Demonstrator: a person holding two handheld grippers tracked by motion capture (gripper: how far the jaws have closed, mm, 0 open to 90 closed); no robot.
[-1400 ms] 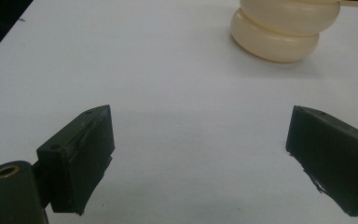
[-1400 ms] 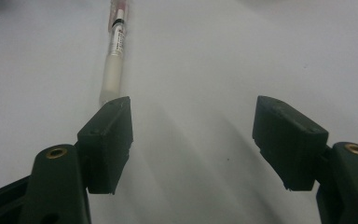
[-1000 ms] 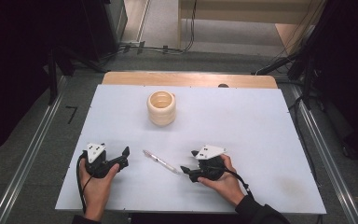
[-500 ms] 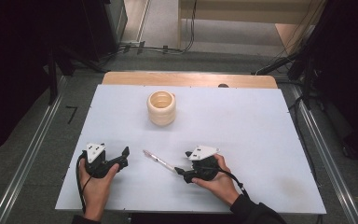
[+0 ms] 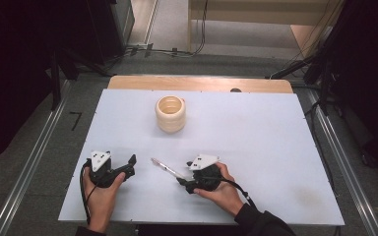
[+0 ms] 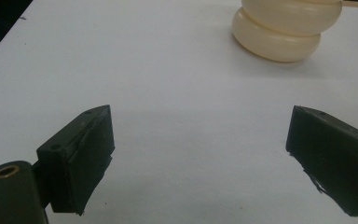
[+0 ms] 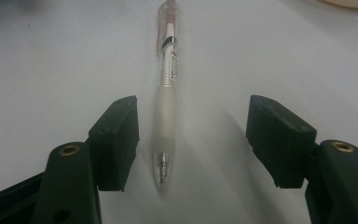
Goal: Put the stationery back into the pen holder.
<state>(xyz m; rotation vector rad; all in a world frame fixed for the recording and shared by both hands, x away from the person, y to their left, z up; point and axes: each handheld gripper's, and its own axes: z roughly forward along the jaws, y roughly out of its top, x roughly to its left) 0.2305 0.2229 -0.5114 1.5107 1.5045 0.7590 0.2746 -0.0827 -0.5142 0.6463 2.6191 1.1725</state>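
A clear pen (image 7: 167, 100) lies flat on the white surface (image 5: 275, 147), near the person's edge and between the two hands. In the right gripper view it runs lengthwise away from the camera, tip nearest, its frosted grip section lying between the two fingers (image 7: 116, 140) of the right gripper (image 5: 186, 184). The fingers have just been closing, yet they are released for now: the pen sits just beside the left one in that view (whether it touches is hard to tell), with a wide gap to the other. In the high view the right hand (image 5: 221, 189) holds this gripper low over the surface, pointing left towards the pen (image 5: 165, 168).

The left gripper (image 5: 129, 164) rests near the front left corner, its fingers (image 6: 81, 154) spread wide with bare surface between them. A cream ribbed cup (image 5: 170, 113) stands upright farther back, well apart from both grippers.
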